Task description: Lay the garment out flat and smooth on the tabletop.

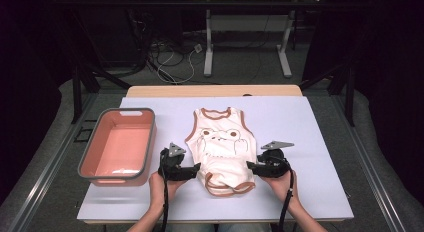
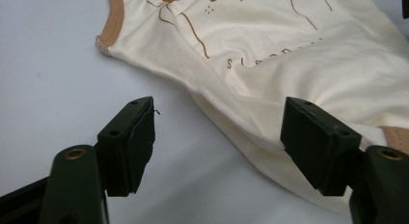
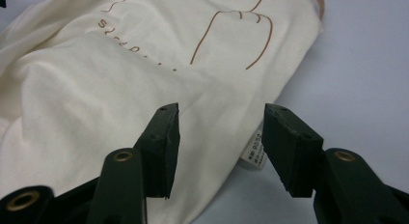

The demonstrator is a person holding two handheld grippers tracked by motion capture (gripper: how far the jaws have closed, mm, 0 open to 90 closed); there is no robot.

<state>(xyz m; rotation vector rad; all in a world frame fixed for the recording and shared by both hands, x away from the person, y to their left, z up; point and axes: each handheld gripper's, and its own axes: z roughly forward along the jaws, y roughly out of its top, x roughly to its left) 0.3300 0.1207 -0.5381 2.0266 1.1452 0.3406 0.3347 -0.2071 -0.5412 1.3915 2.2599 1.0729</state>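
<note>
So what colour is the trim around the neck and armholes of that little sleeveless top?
Brown trim on a cream top, clearest in the high view.

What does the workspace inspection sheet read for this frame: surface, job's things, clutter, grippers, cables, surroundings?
Surface: white tabletop, flat, on a wooden table.
Job's things: cream sleeveless baby bodysuit with brown trim and a cartoon print, lying flat, neck away from the person, bottom end slightly rumpled.
Clutter: pink bin with grey rim, left of the bodysuit, apart from it; looks empty.
Grippers: left gripper at the garment's lower left edge, jaws open with the edge between them; right gripper at the lower right edge, jaws open over the fabric near a small care label.
Cables: a black cable trails from each gripper; loose cords on the floor beyond.
Surroundings: dark room, another table's legs behind.
</note>
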